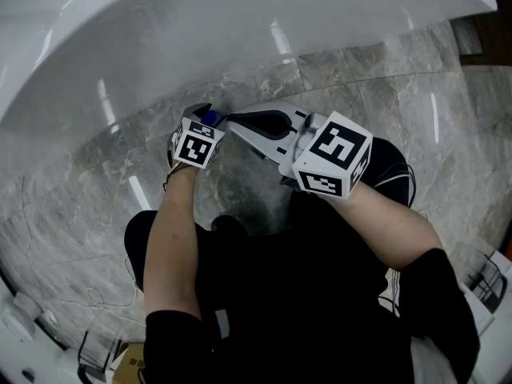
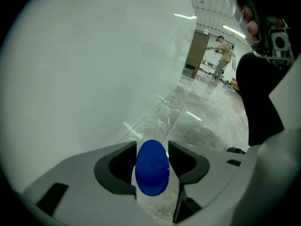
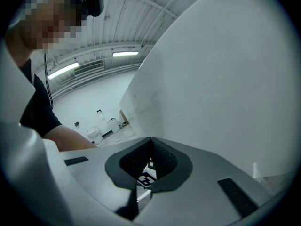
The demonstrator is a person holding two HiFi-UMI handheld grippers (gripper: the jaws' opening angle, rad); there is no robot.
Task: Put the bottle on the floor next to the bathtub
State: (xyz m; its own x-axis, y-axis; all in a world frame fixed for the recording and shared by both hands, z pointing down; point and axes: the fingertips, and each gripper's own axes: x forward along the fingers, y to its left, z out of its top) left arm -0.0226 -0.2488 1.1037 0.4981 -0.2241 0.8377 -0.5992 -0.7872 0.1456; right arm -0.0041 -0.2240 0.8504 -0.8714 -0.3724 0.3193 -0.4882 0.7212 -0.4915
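Note:
The bottle shows only as a blue cap [image 2: 152,167], standing over the grey marble floor [image 2: 197,121] close to the white bathtub wall [image 2: 84,69]. My left gripper [image 2: 152,150] points steeply down with the cap between its jaws; a thin gap shows at the right pad, so it reads as open. In the head view the cap [image 1: 210,118] peeks out just above the left gripper's marker cube [image 1: 198,144], and the bottle's body is hidden. My right gripper [image 1: 234,121] lies nearly level, its tips beside the cap, jaws shut [image 3: 150,142] on nothing.
The bathtub [image 1: 160,38] curves across the top of the head view. Grey floor tiles [image 1: 376,94] stretch to the right. The person's legs and dark clothing [image 1: 280,294] fill the lower middle. Cables and small items [image 1: 88,350] lie at the lower left.

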